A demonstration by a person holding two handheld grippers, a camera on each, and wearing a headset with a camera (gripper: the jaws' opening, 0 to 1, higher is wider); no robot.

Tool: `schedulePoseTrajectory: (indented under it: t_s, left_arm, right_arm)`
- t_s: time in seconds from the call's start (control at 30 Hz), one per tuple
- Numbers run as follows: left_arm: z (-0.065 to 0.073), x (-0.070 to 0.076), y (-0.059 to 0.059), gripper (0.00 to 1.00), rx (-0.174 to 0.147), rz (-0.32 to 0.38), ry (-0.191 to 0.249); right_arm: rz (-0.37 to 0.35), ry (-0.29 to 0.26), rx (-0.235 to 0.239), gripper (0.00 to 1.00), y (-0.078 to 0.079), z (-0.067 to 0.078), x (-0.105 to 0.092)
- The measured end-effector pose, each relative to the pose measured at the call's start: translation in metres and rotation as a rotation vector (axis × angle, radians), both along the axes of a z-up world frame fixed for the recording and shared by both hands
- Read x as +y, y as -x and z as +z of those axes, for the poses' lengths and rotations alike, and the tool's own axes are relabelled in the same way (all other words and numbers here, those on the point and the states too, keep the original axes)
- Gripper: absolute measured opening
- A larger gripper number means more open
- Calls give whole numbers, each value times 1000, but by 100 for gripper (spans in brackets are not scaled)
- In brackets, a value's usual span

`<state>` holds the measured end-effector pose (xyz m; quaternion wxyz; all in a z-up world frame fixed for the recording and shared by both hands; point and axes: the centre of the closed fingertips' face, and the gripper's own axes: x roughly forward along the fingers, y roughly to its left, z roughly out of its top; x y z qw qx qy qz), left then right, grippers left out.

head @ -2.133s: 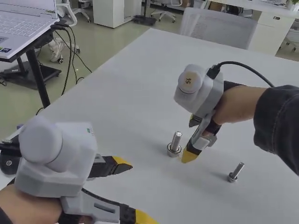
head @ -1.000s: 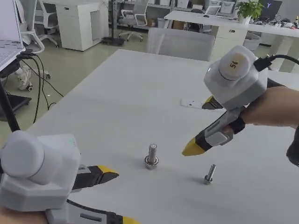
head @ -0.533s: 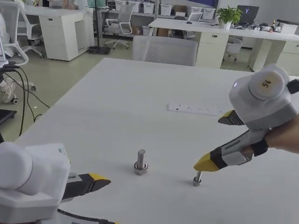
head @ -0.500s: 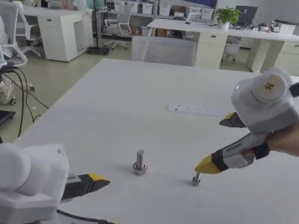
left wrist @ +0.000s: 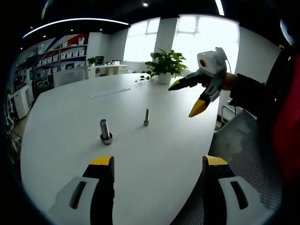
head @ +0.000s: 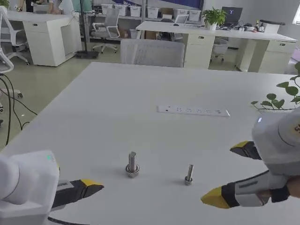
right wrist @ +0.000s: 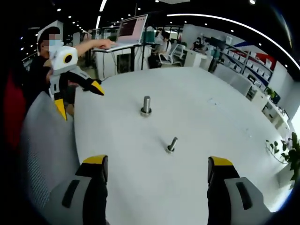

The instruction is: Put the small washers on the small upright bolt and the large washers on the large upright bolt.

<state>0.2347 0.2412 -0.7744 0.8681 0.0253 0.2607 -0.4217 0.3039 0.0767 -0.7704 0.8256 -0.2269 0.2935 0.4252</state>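
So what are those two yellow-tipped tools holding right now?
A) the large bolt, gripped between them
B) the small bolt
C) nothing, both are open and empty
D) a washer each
C: the left tool and the right tool each have their jaws spread wide with nothing between them, and both are held clear of the large bolt and the small bolt.

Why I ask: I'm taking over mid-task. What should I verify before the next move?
1. Large bolt upright on the table: ok.
2. Small bolt upright, apart from the large one: ok.
3. Left gripper open, nothing between its fingers: ok.
4. Right gripper open, nothing held: ok.
5. Both grippers clear of the bolts: ok.
6. Washers at the bolts' bases, count and sizes: cannot tell, too small.
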Motion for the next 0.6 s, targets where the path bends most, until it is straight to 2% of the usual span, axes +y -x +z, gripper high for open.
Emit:
schedulePoseTrajectory:
  t_s: [0.1, 0.23, 0.37, 0.6]
  left_arm:
    - [0, 1, 2, 76, -2, 6, 6]
    - [-2, 5, 6, 77, -1, 19, 13]
    - [-4, 9, 8, 78, 0, 35, 23]
    - [-4, 13, 10, 78, -1, 58, 36]
  right_arm:
    - [-7, -10, -7, 89, 9, -7, 1]
    - [-31, -54, -21, 89, 20, -11, 4]
    - [-59, -89, -39, 90, 25, -14, 3]
    - [-93, -104, -44, 90, 30, -15, -5]
